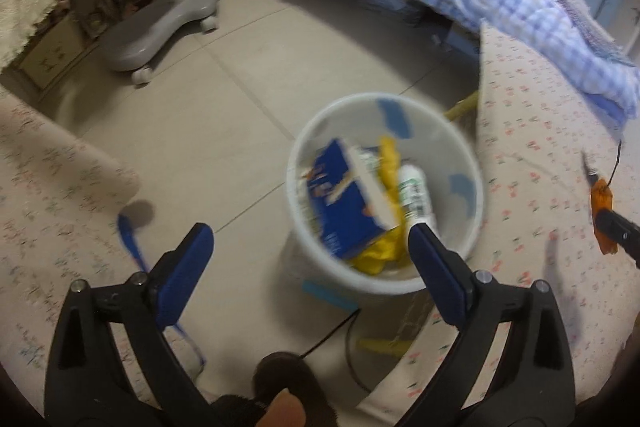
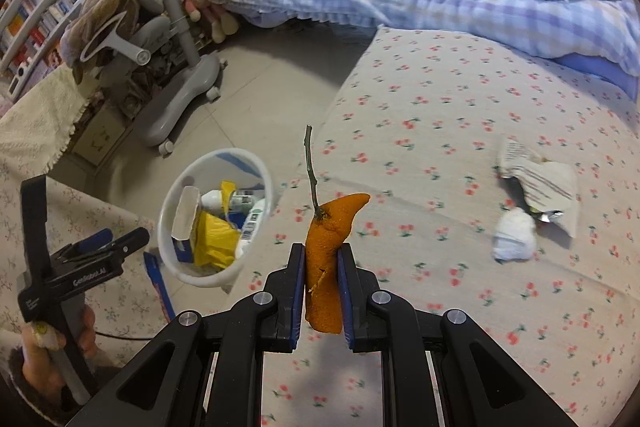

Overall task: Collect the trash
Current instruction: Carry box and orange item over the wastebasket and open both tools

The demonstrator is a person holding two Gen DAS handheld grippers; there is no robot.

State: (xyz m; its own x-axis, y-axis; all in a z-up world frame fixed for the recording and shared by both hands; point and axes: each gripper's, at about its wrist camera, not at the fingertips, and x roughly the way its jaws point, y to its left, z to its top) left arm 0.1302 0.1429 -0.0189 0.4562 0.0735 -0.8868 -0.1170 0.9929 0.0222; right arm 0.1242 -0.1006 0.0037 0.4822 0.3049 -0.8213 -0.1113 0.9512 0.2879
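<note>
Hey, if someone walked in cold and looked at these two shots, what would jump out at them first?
First, the orange peel with its thin stem, pinched upright in the right gripper above the flowered bedsheet. Next, the white trash bin on the floor beside the bed, holding a blue carton, yellow wrapping and a white bottle, with the left gripper open over it. A crumpled wrapper and a white tissue wad lie on the sheet.

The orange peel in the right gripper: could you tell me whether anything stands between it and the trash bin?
Nothing visible does. The orange peel, clamped in the right gripper, hangs over the bed, and the white bin stands open on the floor beside it.
</note>
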